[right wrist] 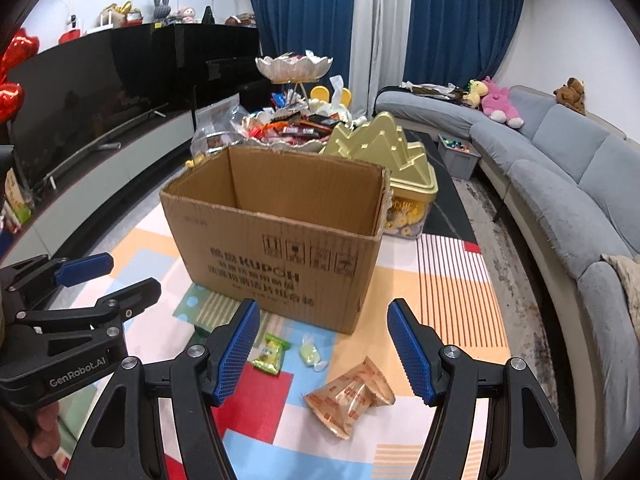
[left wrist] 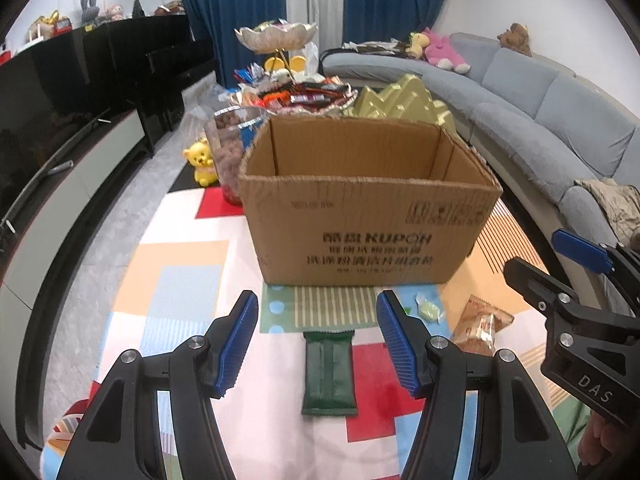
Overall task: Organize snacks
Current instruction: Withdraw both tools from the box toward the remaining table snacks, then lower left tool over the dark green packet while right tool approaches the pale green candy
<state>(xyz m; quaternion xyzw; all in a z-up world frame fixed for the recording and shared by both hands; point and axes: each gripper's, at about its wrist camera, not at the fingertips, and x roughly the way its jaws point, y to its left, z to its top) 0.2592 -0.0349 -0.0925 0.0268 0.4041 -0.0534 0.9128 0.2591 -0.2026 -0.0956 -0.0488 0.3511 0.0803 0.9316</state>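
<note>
An open cardboard box stands on the colourful mat. In front of it lie a dark green snack bar, a pale green wrapped candy, a tan snack packet and a small green packet. My left gripper is open and empty, just above the green bar. My right gripper is open and empty, above the tan packet and candies. Each gripper shows at the edge of the other's view.
Behind the box stand a tiered dish piled with snacks, a jar of snacks, a gold mountain-shaped tin and a yellow bear. A grey sofa curves on the right, a TV cabinet on the left.
</note>
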